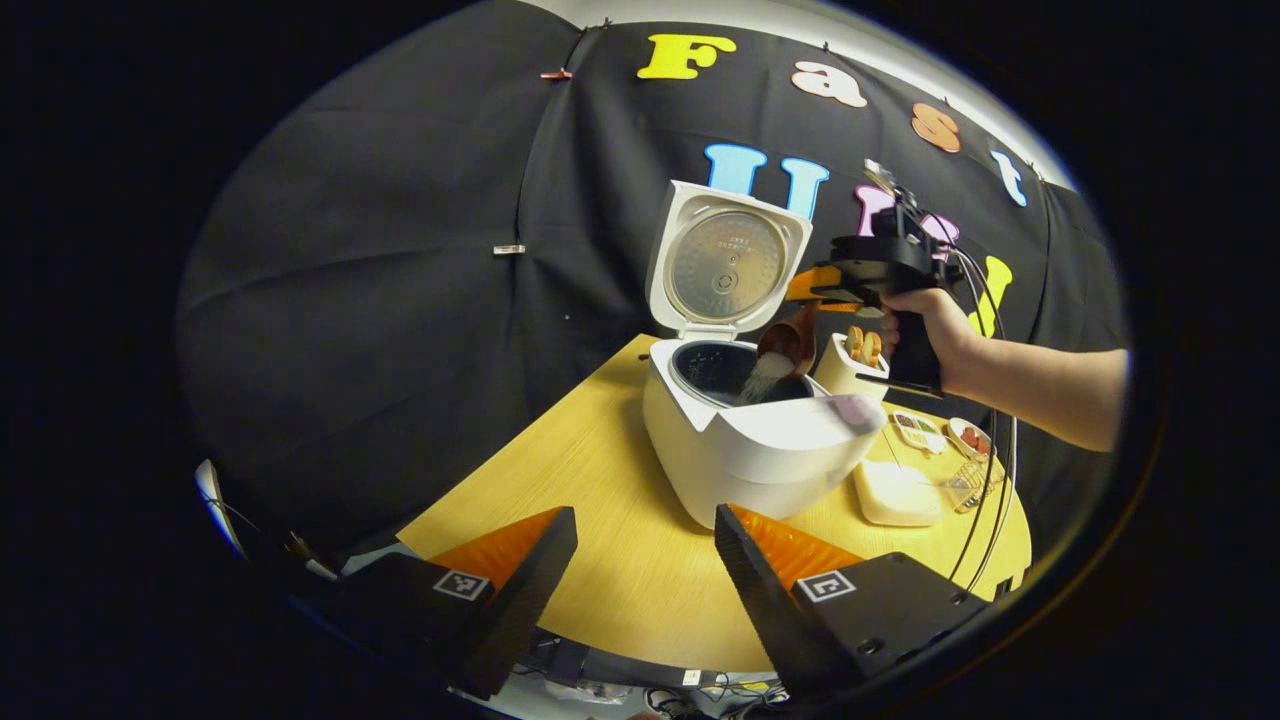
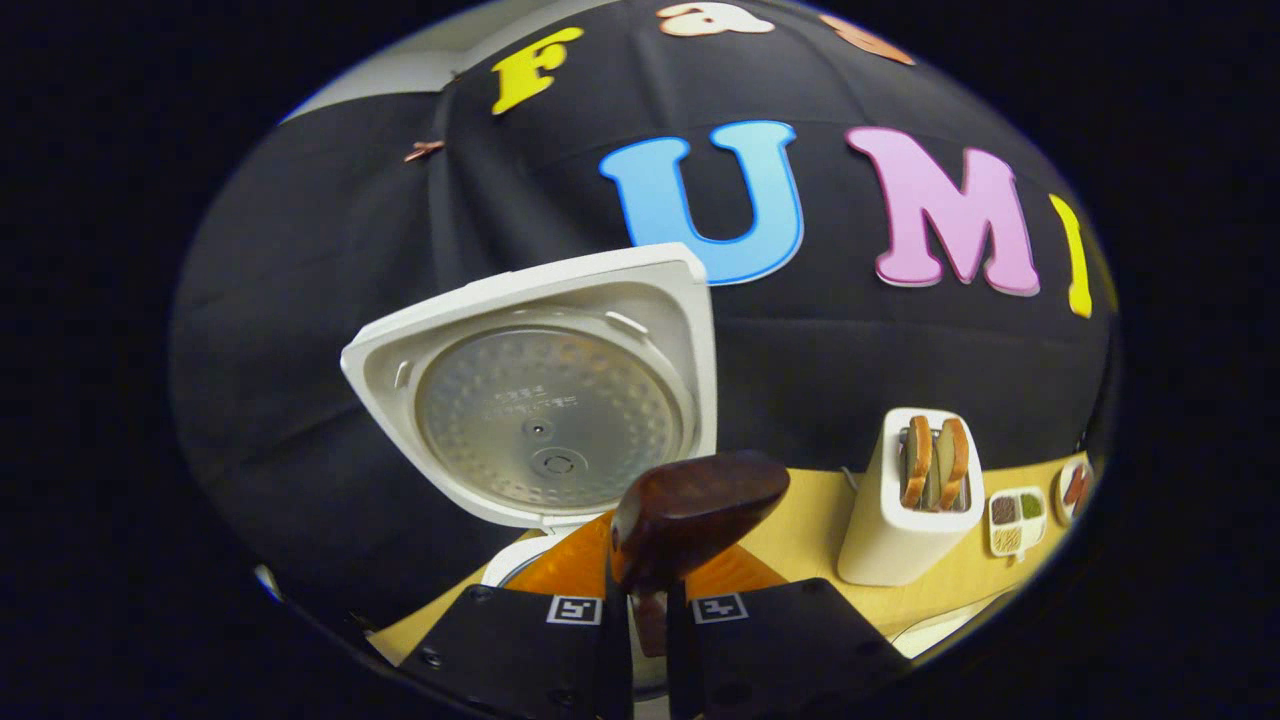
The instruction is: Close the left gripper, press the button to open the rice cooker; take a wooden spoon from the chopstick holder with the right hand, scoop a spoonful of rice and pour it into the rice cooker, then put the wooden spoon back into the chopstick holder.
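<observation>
The white rice cooker stands on the wooden table with its lid swung up. A hand holds my right gripper just right of the lid, shut on a dark wooden spoon. The spoon is tipped over the dark inner pot and white rice streams down into it. In the right gripper view the spoon's bowl rises from my right gripper, with the lid close behind. My left gripper hangs open and empty in front of the cooker.
A white toaster with bread slices stands right of the cooker. Beyond it lie a small divided tray and a little dish. A white container and a wire rack sit near the table's right edge.
</observation>
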